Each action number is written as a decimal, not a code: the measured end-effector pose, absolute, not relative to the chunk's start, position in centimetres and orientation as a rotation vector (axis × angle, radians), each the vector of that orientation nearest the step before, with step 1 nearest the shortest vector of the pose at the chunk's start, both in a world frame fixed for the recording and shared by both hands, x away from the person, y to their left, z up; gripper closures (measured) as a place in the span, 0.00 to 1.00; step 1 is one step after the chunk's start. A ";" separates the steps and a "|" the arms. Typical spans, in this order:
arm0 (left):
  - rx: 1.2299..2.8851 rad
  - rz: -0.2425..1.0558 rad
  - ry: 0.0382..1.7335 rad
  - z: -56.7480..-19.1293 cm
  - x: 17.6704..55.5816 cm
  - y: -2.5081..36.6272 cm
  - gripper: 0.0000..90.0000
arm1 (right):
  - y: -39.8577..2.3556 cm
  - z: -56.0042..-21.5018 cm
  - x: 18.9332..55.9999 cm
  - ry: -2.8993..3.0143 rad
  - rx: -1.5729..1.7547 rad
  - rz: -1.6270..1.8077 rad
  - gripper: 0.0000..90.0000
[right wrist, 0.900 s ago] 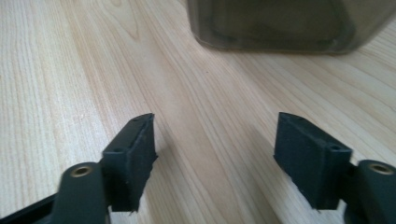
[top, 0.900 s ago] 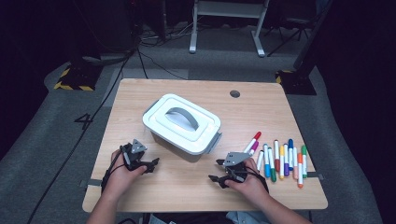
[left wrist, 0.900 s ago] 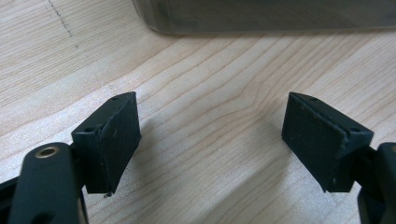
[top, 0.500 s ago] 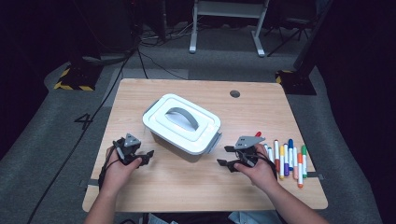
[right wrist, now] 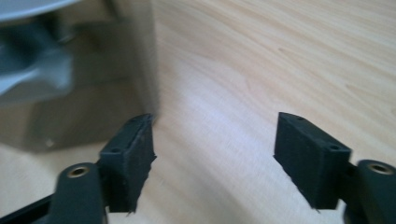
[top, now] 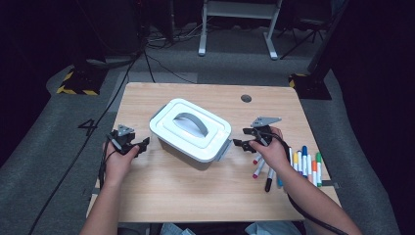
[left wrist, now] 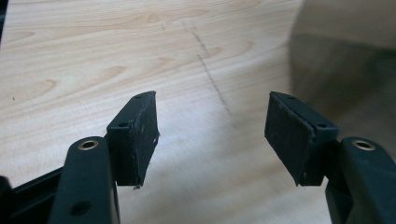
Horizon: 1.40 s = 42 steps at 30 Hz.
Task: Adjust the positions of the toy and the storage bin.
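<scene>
The white rectangular plastic box with a grey lid handle [top: 191,129] sits near the middle of the light wooden table [top: 195,200], closed, lid up.

1. Change. Compared with the earlier high views, both of my hands have left their rest positions at the near edge and closed in on the box. The right gripper [top: 240,137] has moved off the row of coloured marker pens [top: 303,164] and now sits just beside the box's lower-right end. The left gripper [top: 142,145] has advanced to a point near the upper-left end, with bare table between them. The box itself has not shifted.

2. Meaning. I judge this to be the approach phase: each gripper is being lined up on one end of the box, where a grey side latch [top: 224,149] sits. No contact has been made yet.

3. Orientation. The box's long axis runs diagonally in the high view, from upper left to lower right. The handle arches along that same axis. One short end faces each gripper.

4. Jaws. In the left gripper view, the left gripper [left wrist: 212,135] stands released, with wood grain between its pads. In the right gripper view, the right gripper [right wrist: 215,154] is likewise spread wide and empty, and the box [right wrist: 70,93] is blurred just beyond its left pad.
</scene>
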<state>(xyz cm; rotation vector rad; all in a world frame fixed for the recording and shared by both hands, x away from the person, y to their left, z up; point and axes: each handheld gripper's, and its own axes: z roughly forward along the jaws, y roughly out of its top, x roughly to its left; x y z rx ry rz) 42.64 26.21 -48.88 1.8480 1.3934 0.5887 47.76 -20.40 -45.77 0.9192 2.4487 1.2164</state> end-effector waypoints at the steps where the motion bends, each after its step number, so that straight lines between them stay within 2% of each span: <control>1: 1.848 0.589 1.393 -48.9 42.6 26.2 0.40 | -20.4 -45.8 47.8 2.449 0.919 1.216 0.35; 6: 1.759 0.573 1.361 -49.9 44.2 25.2 0.41 | -18.9 -46.2 50.0 2.453 0.968 1.257 0.35; 11: 1.701 0.568 1.313 -49.9 44.4 25.0 0.46 | -17.7 -46.4 50.5 2.437 0.906 1.274 0.36; 13: 1.717 0.543 1.270 -49.9 44.4 24.7 0.46 | -17.5 -46.5 50.6 2.437 0.902 1.287 0.36; 14: 1.739 0.541 1.239 -49.9 44.4 24.3 0.51 | -17.3 -46.6 50.6 2.452 0.895 1.343 0.41; 15: 1.739 0.541 1.239 -49.9 44.4 24.3 0.54 | -17.3 -46.6 50.6 2.452 0.895 1.343 0.41; 20: 1.812 0.552 1.211 -48.9 43.8 23.5 0.61 | -17.5 -46.7 50.1 2.477 0.848 1.330 0.43; 31: 1.915 0.495 1.150 -48.3 40.5 21.3 0.56 | -20.1 -46.2 46.6 2.546 0.837 1.271 0.44; 36: 1.957 0.473 1.139 -48.0 38.2 19.5 0.57 | -21.5 -45.6 44.3 2.567 0.803 1.227 0.44; 42: 2.025 0.437 1.048 -47.7 36.3 16.5 0.56 | -24.3 -45.8 41.7 2.579 0.831 1.205 0.44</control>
